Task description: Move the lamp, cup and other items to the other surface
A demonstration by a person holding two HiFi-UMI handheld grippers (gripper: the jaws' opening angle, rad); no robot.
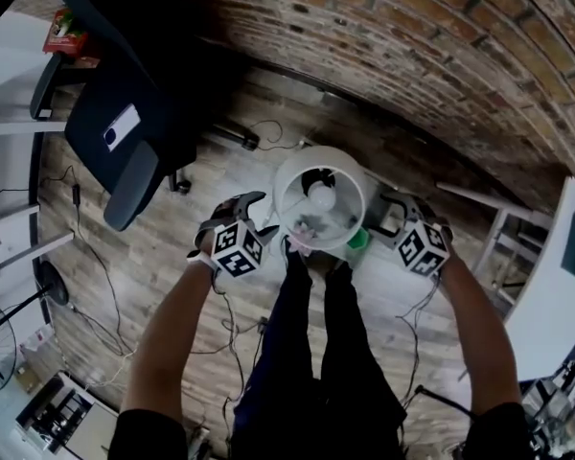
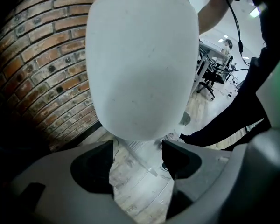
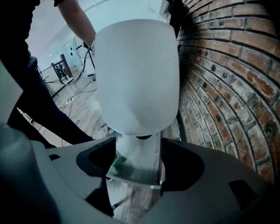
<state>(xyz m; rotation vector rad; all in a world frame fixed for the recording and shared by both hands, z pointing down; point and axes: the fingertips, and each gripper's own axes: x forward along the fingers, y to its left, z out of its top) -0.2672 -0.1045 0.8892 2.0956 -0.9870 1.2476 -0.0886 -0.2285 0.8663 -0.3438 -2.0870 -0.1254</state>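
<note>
The white-shaded lamp (image 1: 319, 199) was seen from above, over the wooden floor (image 1: 163, 286) and near the brick wall (image 1: 412, 56), and was closely flanked by 2 tongs. The left tongs (image 1: 261, 214) (image 2: 137, 160) were held apart at the shade's left side. Floor and a clear part (image 2: 139, 154) under the shade were visible through the gap, with nothing clamped. The right tongs (image 1: 381, 220) (image 3: 137, 160) were spread at the shade's right side. A clear panel (image 3: 135, 169) was seen across their gap, with a small green item (image 3: 116, 162) at 1 jaw. In both gripper views the shade loomed just beyond the jaws.
</note>
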